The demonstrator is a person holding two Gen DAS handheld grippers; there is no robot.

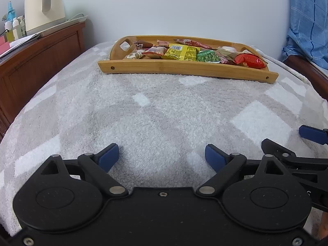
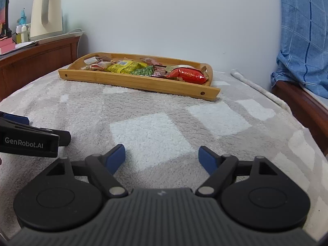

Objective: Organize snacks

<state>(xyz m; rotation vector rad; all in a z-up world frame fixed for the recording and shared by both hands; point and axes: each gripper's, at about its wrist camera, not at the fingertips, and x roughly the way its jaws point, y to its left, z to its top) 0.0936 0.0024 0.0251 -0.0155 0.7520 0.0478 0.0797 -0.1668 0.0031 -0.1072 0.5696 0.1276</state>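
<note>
A bamboo tray sits at the far end of a grey checked blanket. In it lie several snack packets, among them a yellow packet, a green pea packet and a red shiny packet. My left gripper is open and empty, low over the blanket, well short of the tray. My right gripper is open and empty beside it, to the right. Each gripper shows at the edge of the other's view.
A brown wooden cabinet stands to the left with a cream kettle and small bottles on top. A blue checked cloth hangs at the right over a wooden bed frame. A white wall is behind the tray.
</note>
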